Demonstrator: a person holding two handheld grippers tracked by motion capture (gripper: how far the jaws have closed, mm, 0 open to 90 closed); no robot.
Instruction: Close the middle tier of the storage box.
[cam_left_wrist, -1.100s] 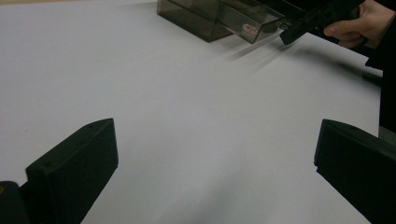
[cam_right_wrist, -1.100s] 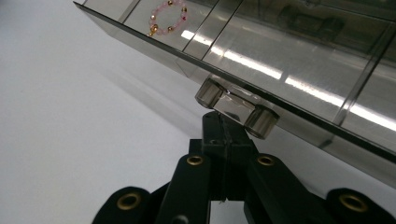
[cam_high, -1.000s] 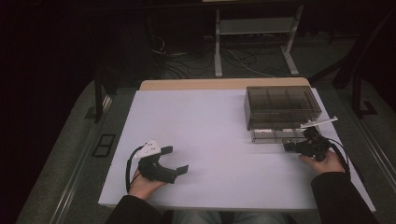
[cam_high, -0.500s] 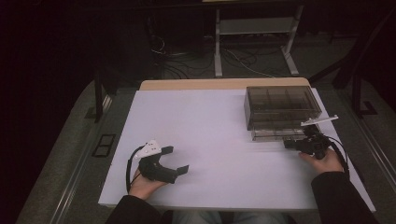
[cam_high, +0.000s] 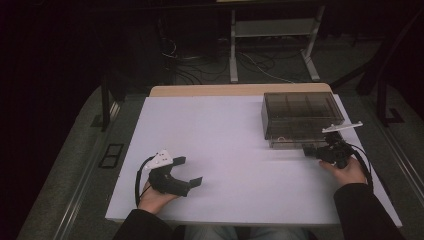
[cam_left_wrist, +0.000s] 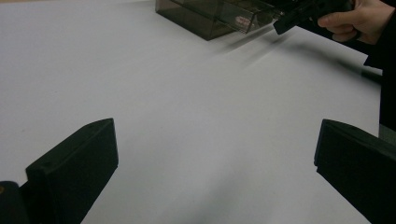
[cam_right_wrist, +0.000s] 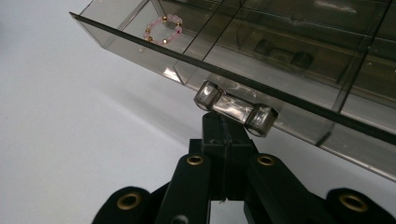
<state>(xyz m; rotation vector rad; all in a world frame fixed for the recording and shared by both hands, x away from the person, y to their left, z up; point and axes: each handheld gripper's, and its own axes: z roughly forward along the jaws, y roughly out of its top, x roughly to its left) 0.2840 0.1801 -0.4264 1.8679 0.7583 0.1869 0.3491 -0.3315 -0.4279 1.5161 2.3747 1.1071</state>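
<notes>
Clear drawer handle (cam_right_wrist: 235, 108) at the front wall of a smoky see-through drawer (cam_right_wrist: 299, 116), pulled partway out of the dark transparent box (cam_high: 300, 112) near the table's far right corner. Right gripper (cam_right_wrist: 227, 135) pressed up against that handle from below, jaws drawn tight together with no gap between them; whether clamped on the handle or merely touching it, impossible to tell from the right gripper view. Same right gripper (cam_high: 320, 150) seen from the high view just in front of the box, held by the right hand (cam_high: 347, 172). Inside the drawer, thin partitions forming compartments; in the left-end compartment, a small bracelet of pink beads with gold spacers (cam_right_wrist: 162, 29), lying flat. Small dark blurred shapes farther back inside the box, not identifiable. Left gripper (cam_left_wrist: 215, 163) well apart from all this, near the front left of the white table (cam_high: 225, 130), jaws spread wide, nothing between them but bare tabletop. Left gripper (cam_high: 187, 172) from above, resting low in the left hand (cam_high: 155, 195).
</notes>
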